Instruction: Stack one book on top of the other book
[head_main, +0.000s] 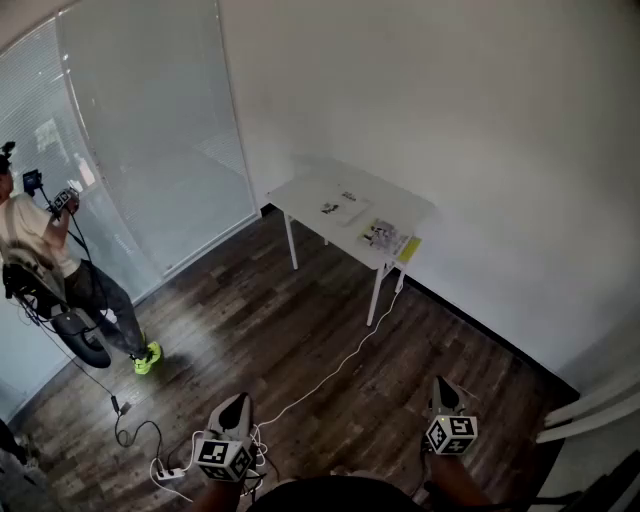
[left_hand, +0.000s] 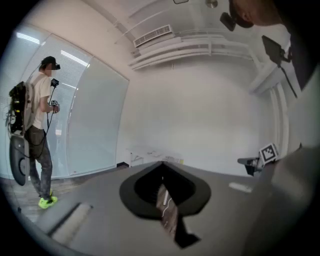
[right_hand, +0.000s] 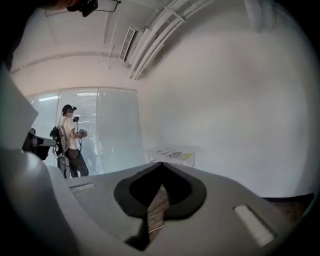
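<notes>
Dark wood floor (head_main: 300, 340), head view: a white table (head_main: 300, 190) stands at upper centre against the wall. It carries two books lying flat, a pale book (head_main: 343, 209) and, just beside it to the right, a printed book (head_main: 385, 237) with a yellow edge; they do not overlap. The left gripper (head_main: 233, 408) and right gripper (head_main: 443, 390) sit at the bottom edge, well apart from the table. Left gripper view: jaws together, nothing between them, table far off. Right gripper view: jaws likewise closed, empty. Step in hand, by judgement: the approach. Best to come up square to the table and part the jaws before reaching a book's edge.
</notes>
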